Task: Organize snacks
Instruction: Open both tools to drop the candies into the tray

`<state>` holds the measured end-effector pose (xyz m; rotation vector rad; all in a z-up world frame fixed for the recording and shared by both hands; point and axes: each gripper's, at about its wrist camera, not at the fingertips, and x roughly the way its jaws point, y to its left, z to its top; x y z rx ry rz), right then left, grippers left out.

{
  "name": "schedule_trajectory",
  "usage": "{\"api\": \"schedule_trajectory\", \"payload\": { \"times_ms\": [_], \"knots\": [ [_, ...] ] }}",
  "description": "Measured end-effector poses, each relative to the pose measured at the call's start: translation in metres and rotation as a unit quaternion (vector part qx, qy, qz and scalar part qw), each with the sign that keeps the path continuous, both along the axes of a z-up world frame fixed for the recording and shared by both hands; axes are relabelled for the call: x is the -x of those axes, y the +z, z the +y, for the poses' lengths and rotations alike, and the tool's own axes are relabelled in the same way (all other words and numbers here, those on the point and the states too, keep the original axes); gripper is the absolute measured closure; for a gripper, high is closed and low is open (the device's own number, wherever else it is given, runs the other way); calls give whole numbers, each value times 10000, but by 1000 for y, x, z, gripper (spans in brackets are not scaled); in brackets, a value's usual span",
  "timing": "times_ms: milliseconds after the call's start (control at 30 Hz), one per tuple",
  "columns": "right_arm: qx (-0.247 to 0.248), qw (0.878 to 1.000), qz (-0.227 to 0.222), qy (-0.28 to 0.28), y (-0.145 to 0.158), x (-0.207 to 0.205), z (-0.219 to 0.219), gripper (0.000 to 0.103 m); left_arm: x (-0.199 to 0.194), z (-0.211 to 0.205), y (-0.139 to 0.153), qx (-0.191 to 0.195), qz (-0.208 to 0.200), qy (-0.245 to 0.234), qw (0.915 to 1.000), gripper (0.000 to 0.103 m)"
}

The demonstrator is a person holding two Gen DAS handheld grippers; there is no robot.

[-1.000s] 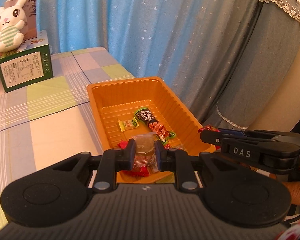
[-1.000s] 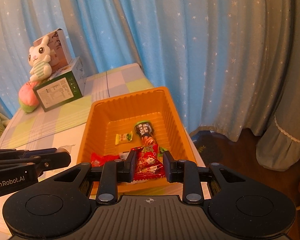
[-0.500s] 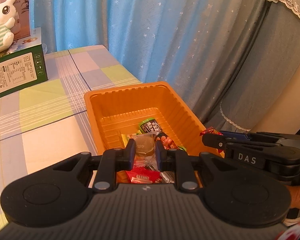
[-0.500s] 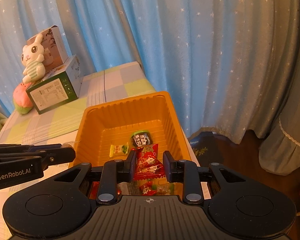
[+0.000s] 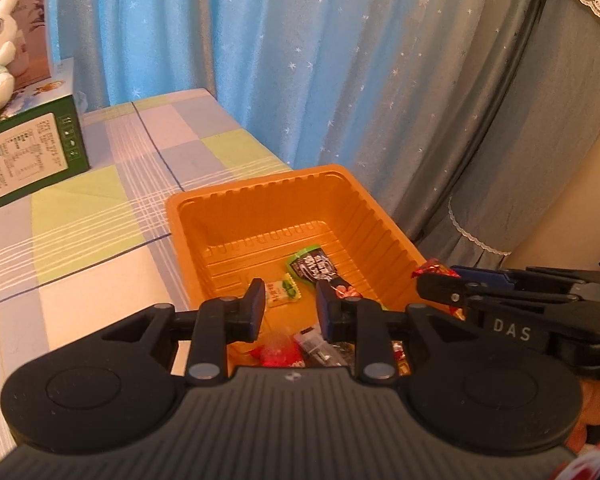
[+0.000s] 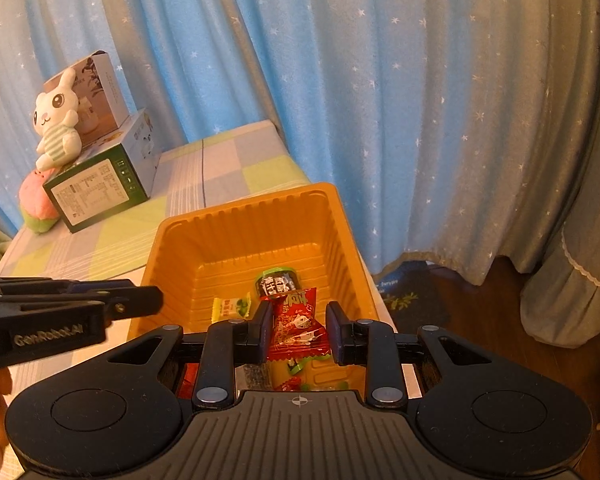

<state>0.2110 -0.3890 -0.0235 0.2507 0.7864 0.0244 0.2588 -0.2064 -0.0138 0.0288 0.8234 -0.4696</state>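
Snacks in small wrappers lie loose on the floor of the ribbed orange plastic tray [image 5: 204,216], which sits at the table's right edge. My left tongs [image 5: 290,310] have just been opening and stand apart over the tray with nothing between them, so I judge that drop done. My right tongs [image 6: 298,328] are clamped on a red foil snack packet [image 6: 296,326] above the tray; next I judge they need only part. The checked pastel tablecloth [image 5: 100,200] runs back to star-dotted blue curtains [image 6: 340,100].

Black ribbed grippers [image 5: 290,312], silver screws.
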Motion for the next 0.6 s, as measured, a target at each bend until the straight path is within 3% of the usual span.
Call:
{"api": "schedule_trajectory", "payload": {
  "times_ms": [167,600],
  "knots": [
    [-70,10000,13,-34,-1,4,-2,74,12,18,1,3,-26,175,9998,72],
    [-130,9998,-135,99,14,0,13,74,36,36,-2,-33,-6,383,9993,70]
  ]
}}
